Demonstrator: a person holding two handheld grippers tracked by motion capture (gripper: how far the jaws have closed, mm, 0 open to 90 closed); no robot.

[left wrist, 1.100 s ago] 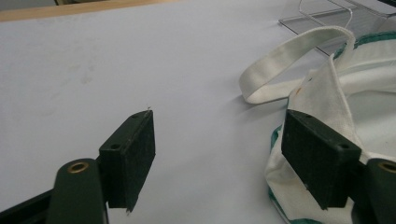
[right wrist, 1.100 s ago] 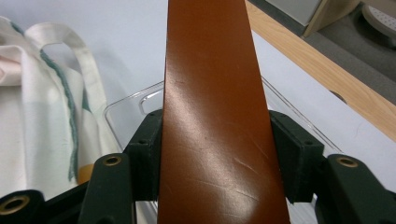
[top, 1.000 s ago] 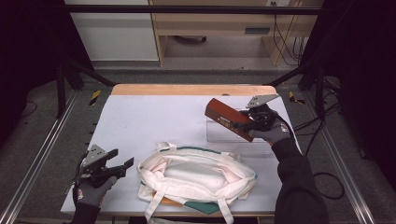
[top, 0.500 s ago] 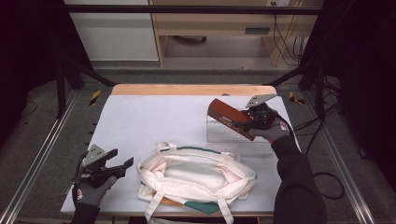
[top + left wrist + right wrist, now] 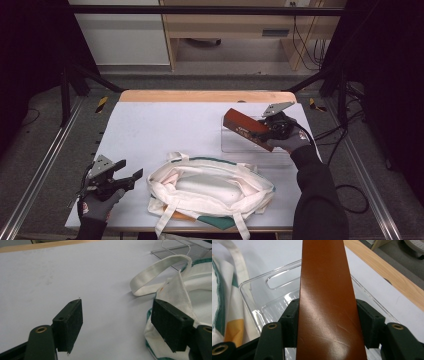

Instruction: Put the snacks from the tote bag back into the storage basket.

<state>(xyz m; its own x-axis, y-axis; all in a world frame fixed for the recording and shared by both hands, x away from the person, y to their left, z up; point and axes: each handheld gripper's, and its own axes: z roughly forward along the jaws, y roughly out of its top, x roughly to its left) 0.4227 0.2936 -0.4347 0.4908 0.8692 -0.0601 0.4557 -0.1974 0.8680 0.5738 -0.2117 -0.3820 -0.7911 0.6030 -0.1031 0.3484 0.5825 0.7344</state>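
Right gripper point(image 5: 265, 131) with brown box point(image 5: 246, 128) slightly lower, wrist level.

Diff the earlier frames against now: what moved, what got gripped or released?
The right gripper, shut on the brown box, has drifted slightly right and down in the high view, holding it over the clear tray. Nothing was gripped or released. The left gripper stays open beside the white tote bag, which has not shifted.

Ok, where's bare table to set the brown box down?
Free: the wide white stretch between the wooden edge, clear tray and tote bag. Crowded: the front, where the bag lies, and the tray's corner under the brown box.
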